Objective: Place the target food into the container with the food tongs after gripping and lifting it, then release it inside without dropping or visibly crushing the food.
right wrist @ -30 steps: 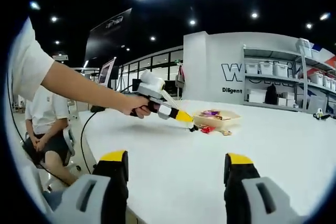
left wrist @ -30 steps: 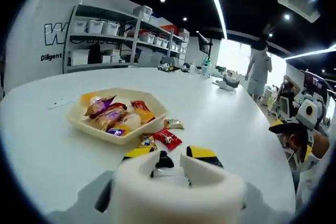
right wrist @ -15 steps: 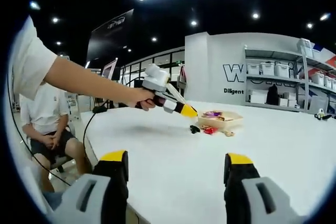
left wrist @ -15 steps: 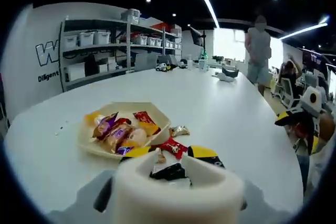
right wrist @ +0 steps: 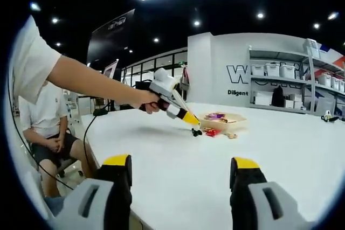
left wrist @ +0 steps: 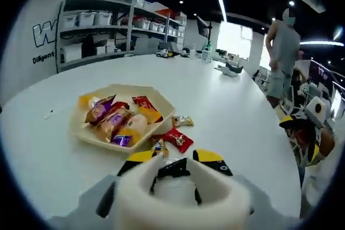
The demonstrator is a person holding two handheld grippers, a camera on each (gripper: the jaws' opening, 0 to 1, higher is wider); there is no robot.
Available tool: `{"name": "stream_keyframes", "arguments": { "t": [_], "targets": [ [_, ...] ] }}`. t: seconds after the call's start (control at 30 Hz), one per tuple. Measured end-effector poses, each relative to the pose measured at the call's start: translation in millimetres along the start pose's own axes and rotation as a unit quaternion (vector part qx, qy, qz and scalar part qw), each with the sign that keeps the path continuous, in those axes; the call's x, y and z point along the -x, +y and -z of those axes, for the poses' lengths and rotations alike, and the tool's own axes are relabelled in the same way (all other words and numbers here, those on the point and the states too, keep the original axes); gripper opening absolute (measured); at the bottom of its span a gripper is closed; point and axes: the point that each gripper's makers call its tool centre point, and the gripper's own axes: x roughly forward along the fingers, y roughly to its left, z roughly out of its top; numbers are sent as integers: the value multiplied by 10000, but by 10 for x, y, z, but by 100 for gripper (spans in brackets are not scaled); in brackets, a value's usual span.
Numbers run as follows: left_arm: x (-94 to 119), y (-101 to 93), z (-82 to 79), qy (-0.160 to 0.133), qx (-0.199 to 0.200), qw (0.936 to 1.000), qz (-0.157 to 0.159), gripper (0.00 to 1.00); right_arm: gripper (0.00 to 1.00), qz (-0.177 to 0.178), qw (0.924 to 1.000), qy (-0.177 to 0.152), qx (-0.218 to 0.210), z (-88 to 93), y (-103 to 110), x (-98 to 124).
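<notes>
The wide white round-edged table (left wrist: 232, 127) spreads under both my grippers, and behind it a white wall carries large dark lettering (right wrist: 240, 74) that I can read only as far as a "W", with a smaller word "Diligent" (right wrist: 237, 92) beneath it, next to grey metal shelving with white storage bins (right wrist: 280, 87). On the table sits my target container, a shallow beige hexagonal tray (left wrist: 81, 133), already heaped with wrapped snacks in purple, orange and red foil; their print is too small for me to read. Just beside its near rim lie a loose red-wrapped candy (left wrist: 178, 139) and a small gold-wrapped candy (left wrist: 183, 120), both on the bare tabletop. My left gripper (left wrist: 173, 166), with yellow-and-black jaw tips, is clenched on a small black-wrapped snack (left wrist: 171, 167), held off the table just short of the tray; in the right gripper view I see it angled down near the tray, gripped by my left hand (right wrist: 146, 101). My right gripper (right wrist: 180, 179) hovers above the table edge well apart from the tray, its jaws spread wide and holding nothing
</notes>
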Motion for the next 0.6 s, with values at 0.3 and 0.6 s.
{"name": "stream_keyframes", "arguments": {
  "t": [0.3, 0.6],
  "targets": [
    [114, 1, 86, 27, 570, 9977, -358, 26, 72, -125, 9999, 0, -13, 6, 92, -85],
    [102, -38, 167, -196, 1841, 9788, -880, 26, 71, -250, 9997, -19, -6, -8, 184, -124]
  ]
}}
